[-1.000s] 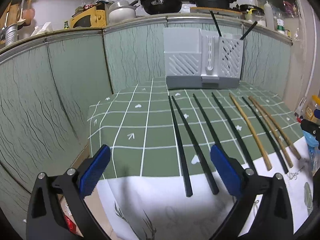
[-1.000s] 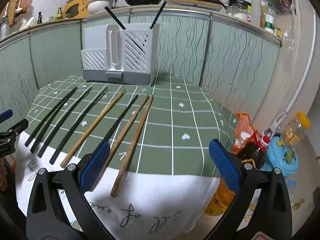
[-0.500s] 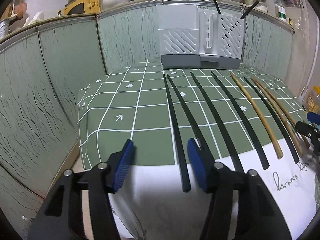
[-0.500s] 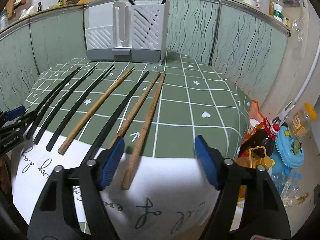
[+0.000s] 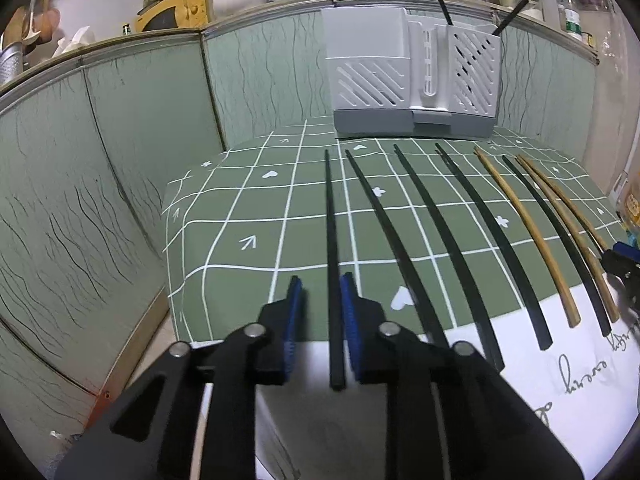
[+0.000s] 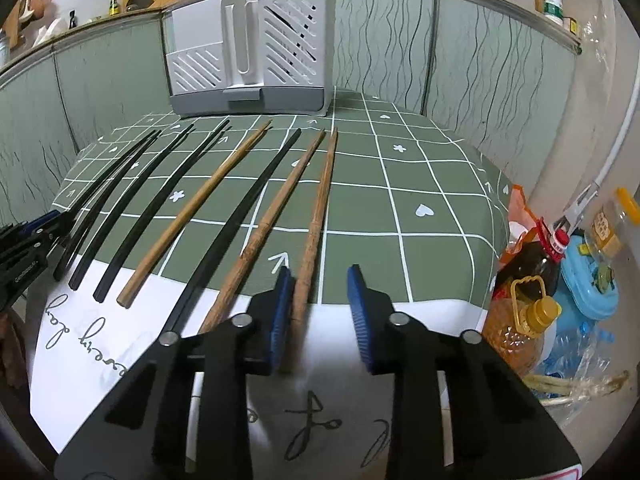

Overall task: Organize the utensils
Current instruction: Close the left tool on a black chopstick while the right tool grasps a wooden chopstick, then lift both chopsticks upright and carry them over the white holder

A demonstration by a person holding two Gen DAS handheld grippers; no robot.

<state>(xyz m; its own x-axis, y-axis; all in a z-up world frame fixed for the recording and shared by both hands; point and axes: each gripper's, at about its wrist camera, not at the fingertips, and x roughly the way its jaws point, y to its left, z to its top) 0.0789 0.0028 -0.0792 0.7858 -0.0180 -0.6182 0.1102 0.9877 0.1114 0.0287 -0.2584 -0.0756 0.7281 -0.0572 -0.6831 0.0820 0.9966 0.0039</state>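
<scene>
Left wrist view: my left gripper [image 5: 319, 294] straddles the near end of the leftmost black chopstick [image 5: 331, 248]. Its long axis runs straight away from me, in line with the jaws, toward the white utensil holder [image 5: 412, 80] at the far side of the desk [image 5: 224, 240]. The jaws are closing, with the stick between them; the right pad looks almost on it, the left a little apart.

Right wrist view: my right gripper [image 6: 320, 284] straddles the rightmost brown wooden chopstick [image 6: 316, 220], which also points toward the holder. The stick lies against the left pad; the right pad is well clear. These jaws are closing too.
</scene>
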